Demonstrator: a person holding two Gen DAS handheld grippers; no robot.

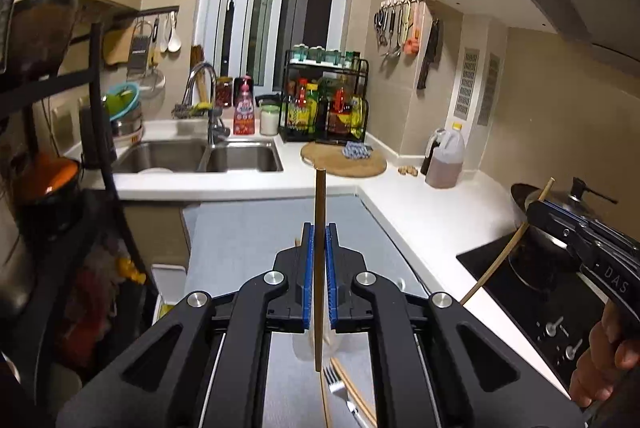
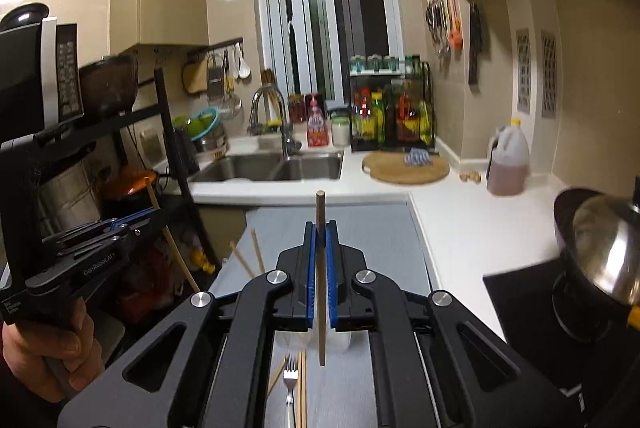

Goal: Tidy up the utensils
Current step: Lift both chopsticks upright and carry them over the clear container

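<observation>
Left wrist view. Your left gripper (image 1: 319,240) is clamped on 1 brown chopstick (image 1: 319,268), which stands upright between the blue pads (image 1: 306,276); its top end rises past the fingertips and its lower end hangs above the grey mat (image 1: 248,228). Below that lower end, on the mat, lie a fork (image 1: 338,386) and loose chopsticks (image 1: 356,396), and a clear container (image 1: 308,346) shows behind the shaft, though its outline is faint. Right of the mat, your right gripper (image 1: 536,214) is closed on a pale chopstick (image 1: 508,248) that slants across the white counter (image 1: 432,212), near the black cooktop (image 1: 532,292). Your right hand (image 1: 604,360) holds that gripper's handle.

Right wrist view. Your right gripper (image 2: 319,236) grips 1 chopstick (image 2: 320,280) upright between its pads, the shaft's lower end hanging above the mat (image 2: 372,228). On the mat beneath lie the fork (image 2: 291,384) and 2 or more chopsticks (image 2: 303,392), with further chopstick ends (image 2: 250,260) showing left of the gripper. Left of the mat, your left gripper (image 2: 132,218) is closed on a slanted chopstick (image 2: 172,236), and your left hand (image 2: 48,352) holds its handle. Beyond the mat sits the steel sink (image 2: 272,166).
</observation>
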